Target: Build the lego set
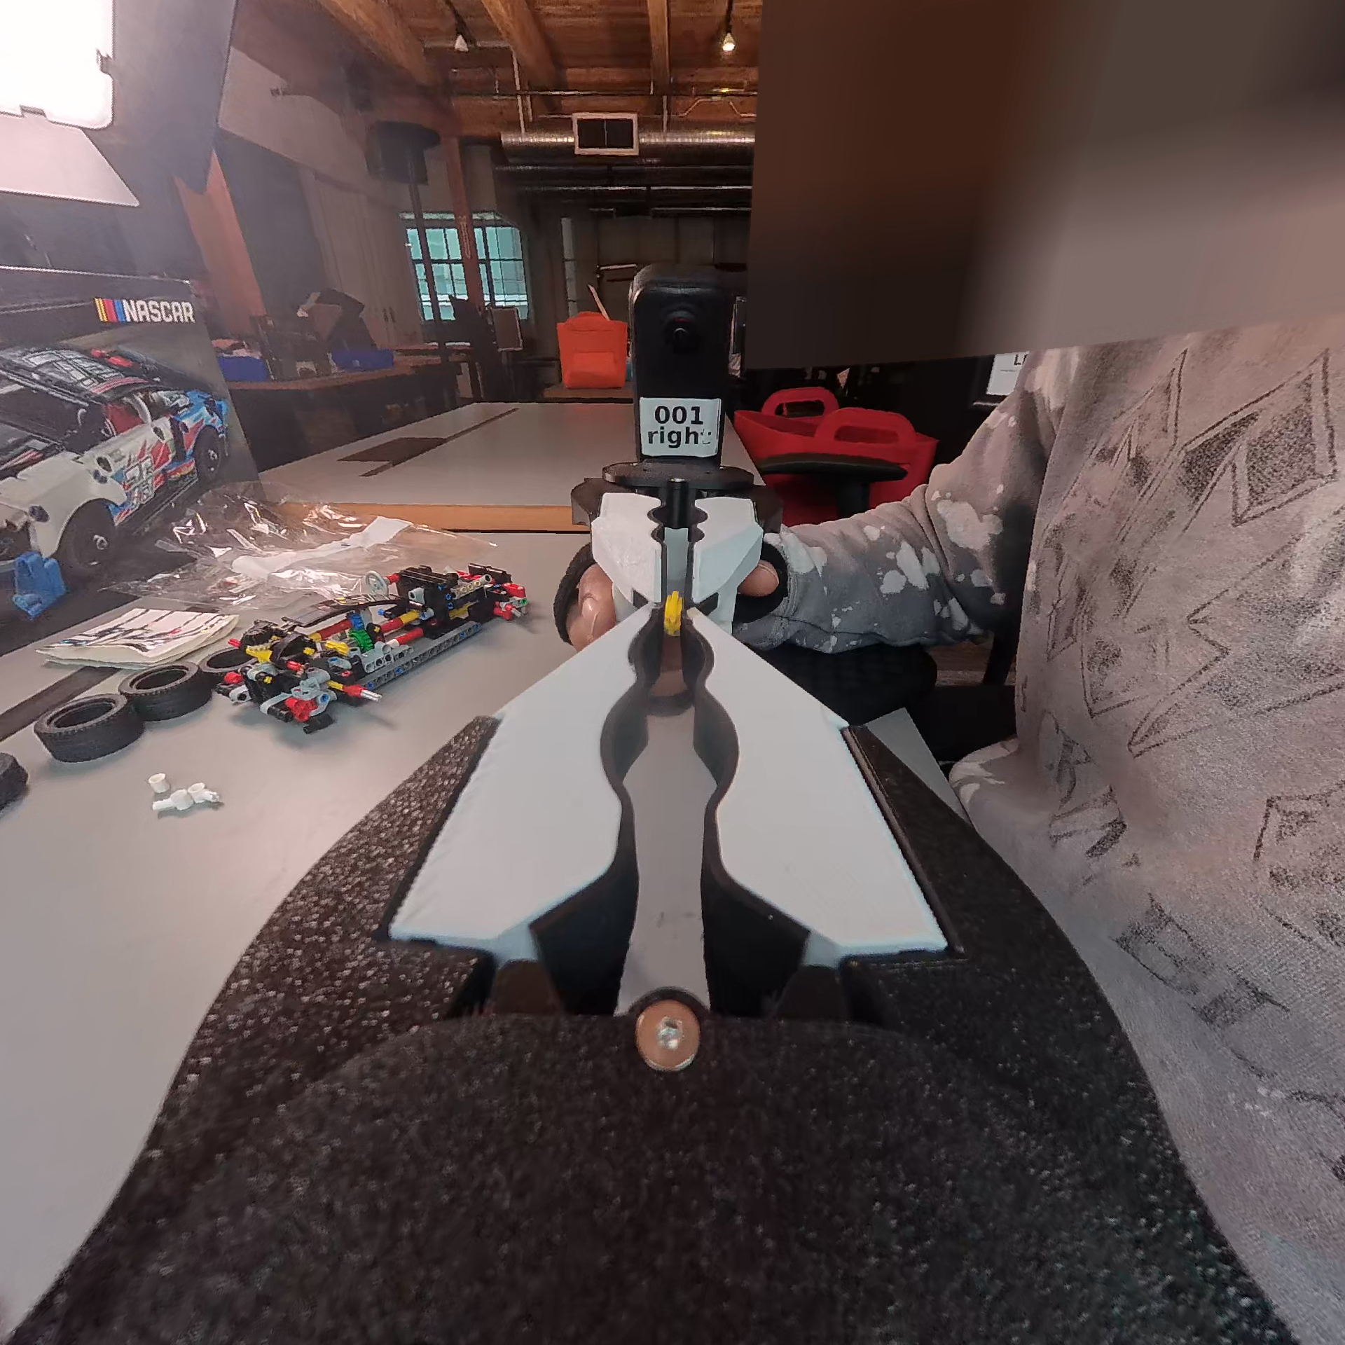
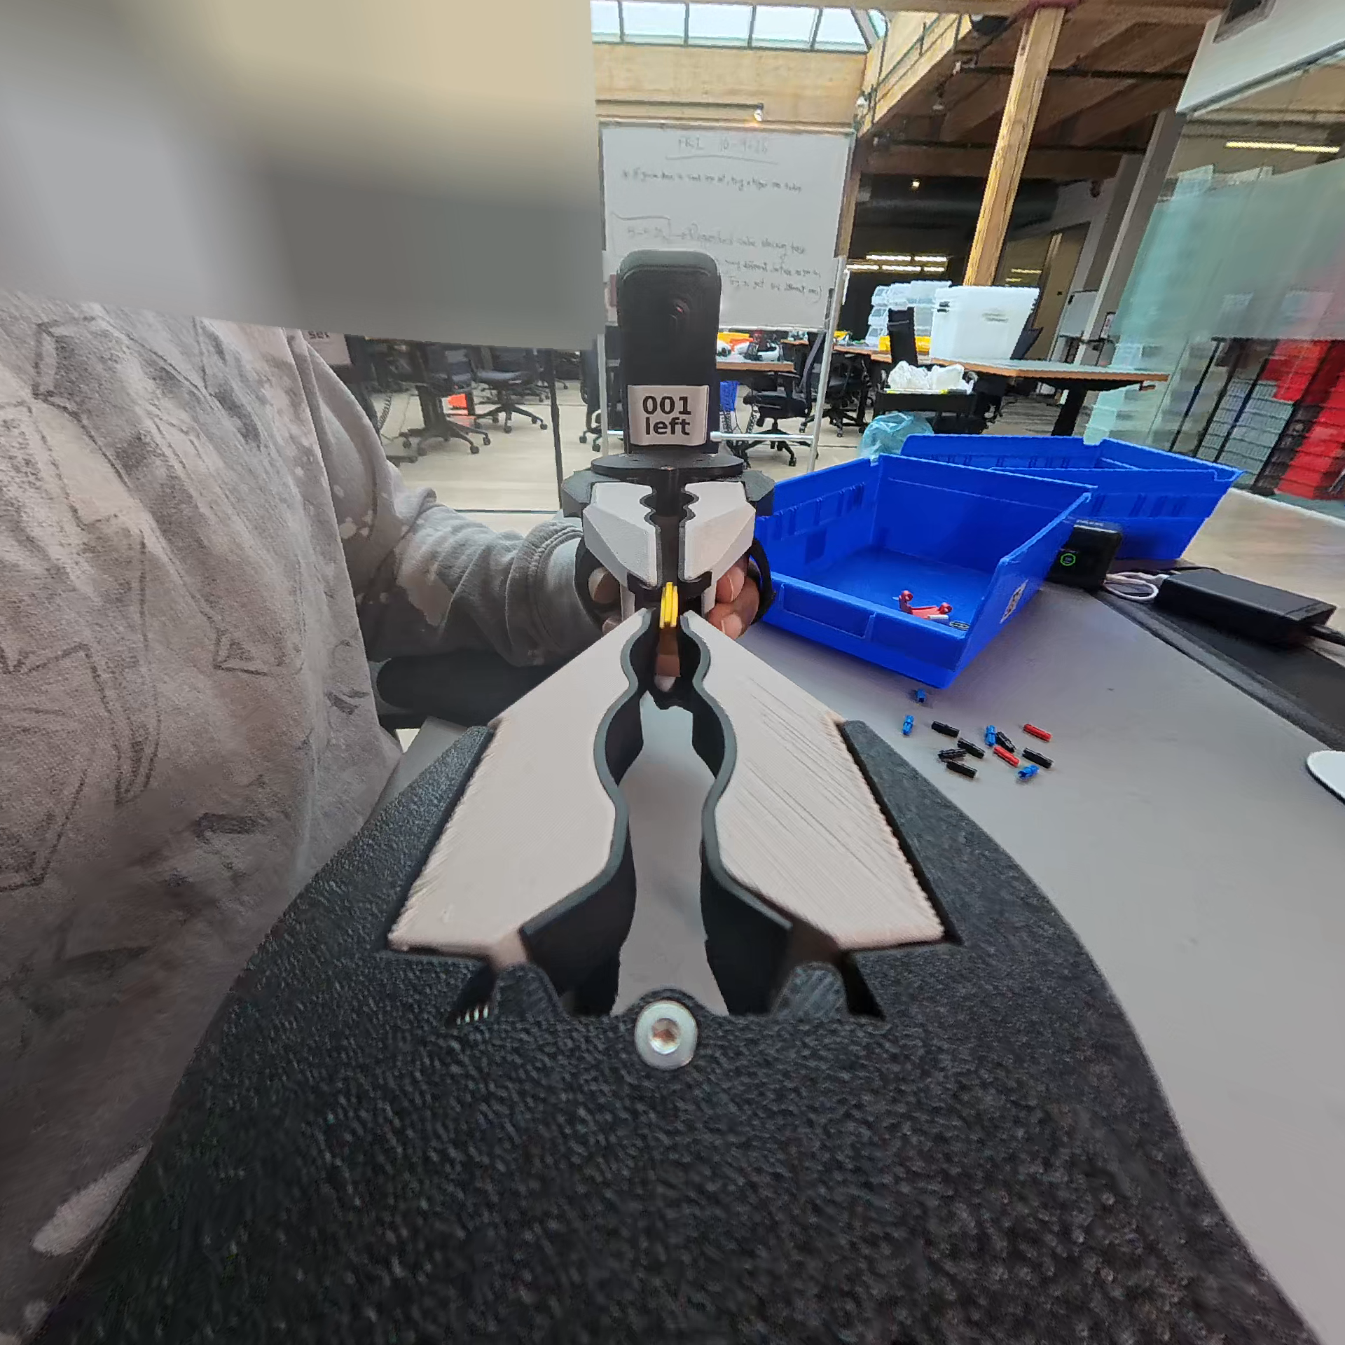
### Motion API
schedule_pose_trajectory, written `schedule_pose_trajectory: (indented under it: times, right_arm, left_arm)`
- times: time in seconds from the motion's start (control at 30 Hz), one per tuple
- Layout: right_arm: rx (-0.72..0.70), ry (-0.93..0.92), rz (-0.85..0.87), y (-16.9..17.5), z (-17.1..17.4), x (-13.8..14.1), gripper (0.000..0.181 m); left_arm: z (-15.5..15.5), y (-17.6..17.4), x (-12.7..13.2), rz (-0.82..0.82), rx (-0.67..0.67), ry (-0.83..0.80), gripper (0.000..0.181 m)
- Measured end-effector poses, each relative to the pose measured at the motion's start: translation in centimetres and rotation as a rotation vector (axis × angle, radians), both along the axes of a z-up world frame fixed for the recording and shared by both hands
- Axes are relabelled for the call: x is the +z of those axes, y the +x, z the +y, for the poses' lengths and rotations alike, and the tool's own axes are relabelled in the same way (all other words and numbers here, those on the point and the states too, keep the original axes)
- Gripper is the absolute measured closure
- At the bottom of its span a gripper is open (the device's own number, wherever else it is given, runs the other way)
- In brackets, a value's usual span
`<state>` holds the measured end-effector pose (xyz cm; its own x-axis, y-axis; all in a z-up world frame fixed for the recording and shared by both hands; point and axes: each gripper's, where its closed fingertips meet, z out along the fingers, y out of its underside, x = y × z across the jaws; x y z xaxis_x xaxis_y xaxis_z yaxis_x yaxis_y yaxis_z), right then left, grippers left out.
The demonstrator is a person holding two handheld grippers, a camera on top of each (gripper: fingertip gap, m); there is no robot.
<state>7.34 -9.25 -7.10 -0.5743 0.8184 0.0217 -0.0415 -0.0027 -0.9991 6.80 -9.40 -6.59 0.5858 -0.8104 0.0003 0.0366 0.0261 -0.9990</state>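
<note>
Right now the left gripper (image 1: 671, 632) and the right gripper (image 2: 667, 627) meet tip to tip above the near table edge, and a small yellow piece (image 1: 673, 610) sits pinched where the tips meet; both sets of fingers are drawn nearly together, though which pair actually grips it I cannot tell. At ten o'clock from the left gripper lies one half-built car chassis (image 1: 364, 640), with three loose tyres (image 1: 164, 690) in a row beside it and a few white bits (image 1: 185, 795) nearer. At two o'clock from the right gripper stand two blue bins (image 2: 910, 568), with roughly a dozen black, red and blue pins (image 2: 990, 750) scattered on bare grey table (image 2: 1164, 910) with open room around.
</note>
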Motion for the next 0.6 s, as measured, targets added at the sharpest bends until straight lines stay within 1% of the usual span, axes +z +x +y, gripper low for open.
schedule_pose_trajectory:
  times: [0.17,0.6]
  right_arm:
    - [-0.003,-0.016,0.006,-0.05,-0.03,0.07,0.178]
    - [-0.021,0.025,0.034,-0.26,-0.23,0.12,0.175]
  left_arm:
    - [0.03,0.0,0.0,0.005,0.007,0.009,0.179]
    - [-0.29,0.3,-0.1,-0.002,-0.026,-0.007,0.179]
